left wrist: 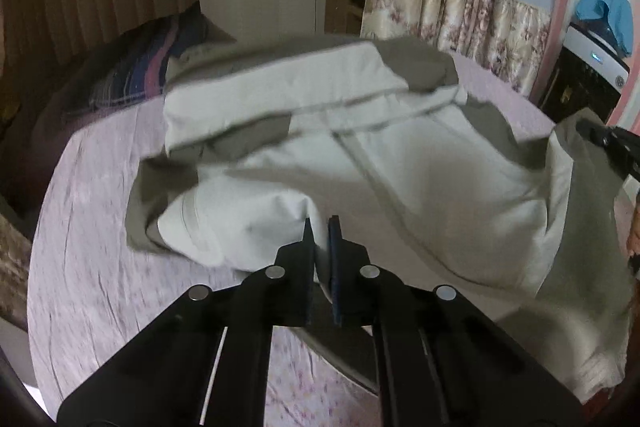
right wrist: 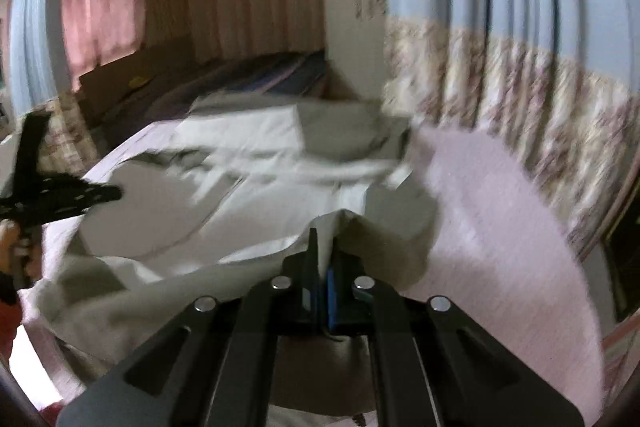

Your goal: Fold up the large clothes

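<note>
Left wrist view: left tool pinches the near edge of a white-and-taupe garment; right tool likewise grips its hem. Beyond, the garment spreads across the pink-sheeted bed, curtains behind.

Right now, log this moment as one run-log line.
stage: lifting near edge | left gripper: jaws shut on garment | right gripper: jaws shut on garment | surface: pink sheet | blur: both views
</note>
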